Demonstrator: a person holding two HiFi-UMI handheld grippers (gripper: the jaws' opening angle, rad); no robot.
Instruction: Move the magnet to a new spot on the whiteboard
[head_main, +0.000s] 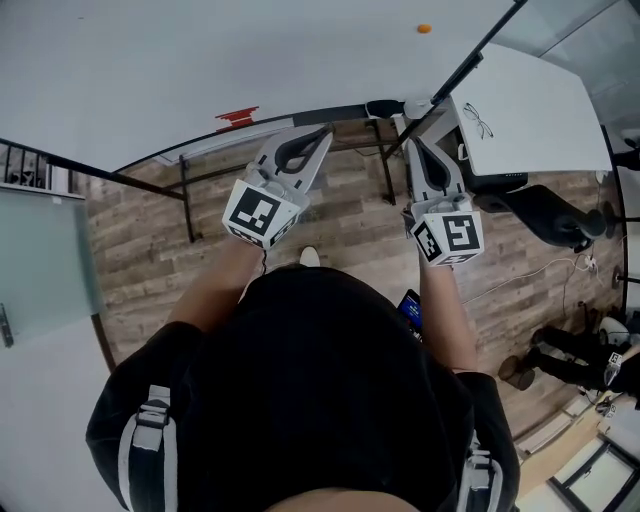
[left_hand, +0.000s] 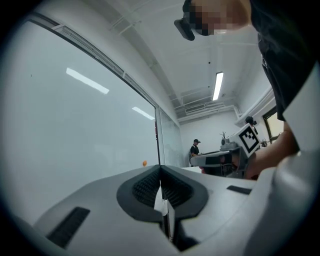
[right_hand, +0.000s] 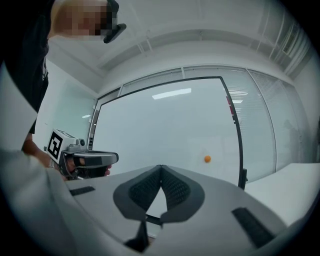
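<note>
The magnet (head_main: 424, 28) is a small orange dot stuck high on the whiteboard (head_main: 200, 60), far ahead of both grippers. It also shows as the magnet (left_hand: 144, 163) in the left gripper view and as the magnet (right_hand: 207, 159) right of the jaws in the right gripper view. My left gripper (head_main: 324, 132) and right gripper (head_main: 412, 142) are held side by side before the board, well short of it. In their own views the left gripper (left_hand: 160, 168) and the right gripper (right_hand: 160, 167) are both shut with nothing between the jaws.
A red object (head_main: 237, 117) lies on the board's bottom ledge. A white table (head_main: 540, 130) with a pair of glasses (head_main: 478, 120) stands to the right, a black chair (head_main: 560, 215) beside it. The board's black stand legs (head_main: 187, 200) rest on the wooden floor. A person (left_hand: 194, 149) stands far off.
</note>
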